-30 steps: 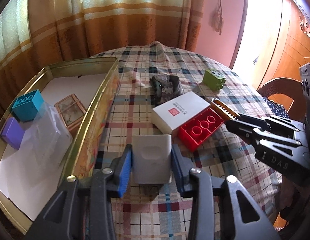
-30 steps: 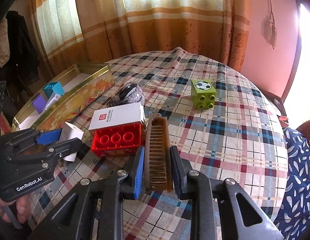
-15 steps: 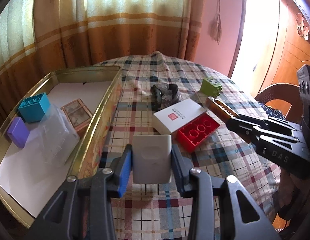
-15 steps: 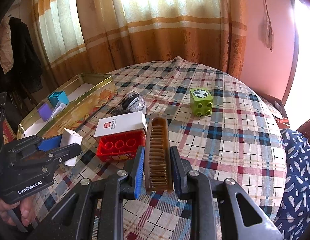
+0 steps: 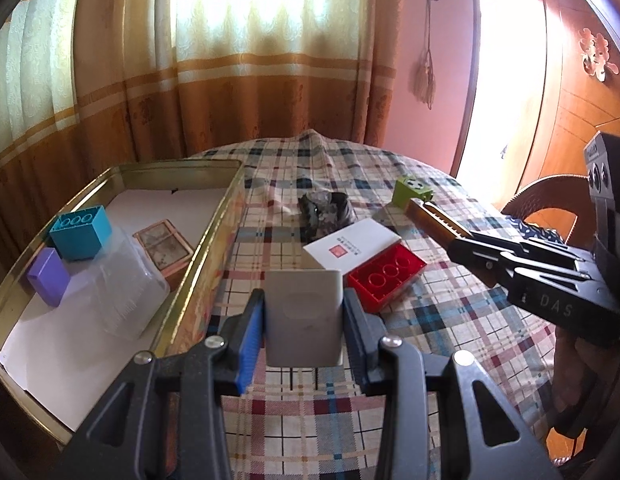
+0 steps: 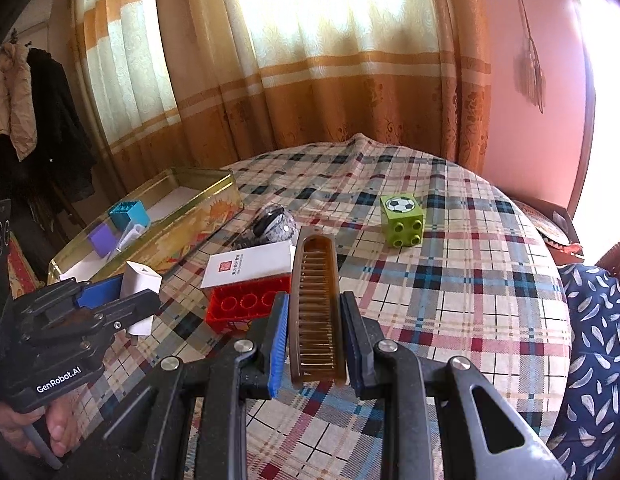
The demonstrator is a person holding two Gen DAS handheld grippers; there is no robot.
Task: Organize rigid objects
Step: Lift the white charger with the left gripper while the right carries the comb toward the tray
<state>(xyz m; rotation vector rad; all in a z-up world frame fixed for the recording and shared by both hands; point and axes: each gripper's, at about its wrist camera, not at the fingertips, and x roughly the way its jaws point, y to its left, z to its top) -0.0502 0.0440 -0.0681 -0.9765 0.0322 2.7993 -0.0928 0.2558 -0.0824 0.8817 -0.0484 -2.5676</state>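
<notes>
Tablecloth [image 6: 449, 280] in plaid spreads beneath both grippers. Left of the left gripper [image 5: 304, 312] lies the gold tin [image 5: 214, 240], holding a teal block [image 5: 80, 232] and a purple block [image 5: 48, 276]. Its fingers are clamped on a white charger [image 5: 304, 316], raised beside the tin. Ahead sit a white box [image 5: 349, 248] and red brick [image 5: 385, 276], touching. The right gripper [image 6: 315, 324] pinches a brown comb [image 6: 315, 304]; beyond its fingertips, a green block [image 6: 401, 220].

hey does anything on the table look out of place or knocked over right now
Two small things. The green football block lies tipped on its side, studs facing sideways, apart from the rest. The tablecloth is bunched into a ridge at the far edge. Nothing looks spilled or broken.
</notes>
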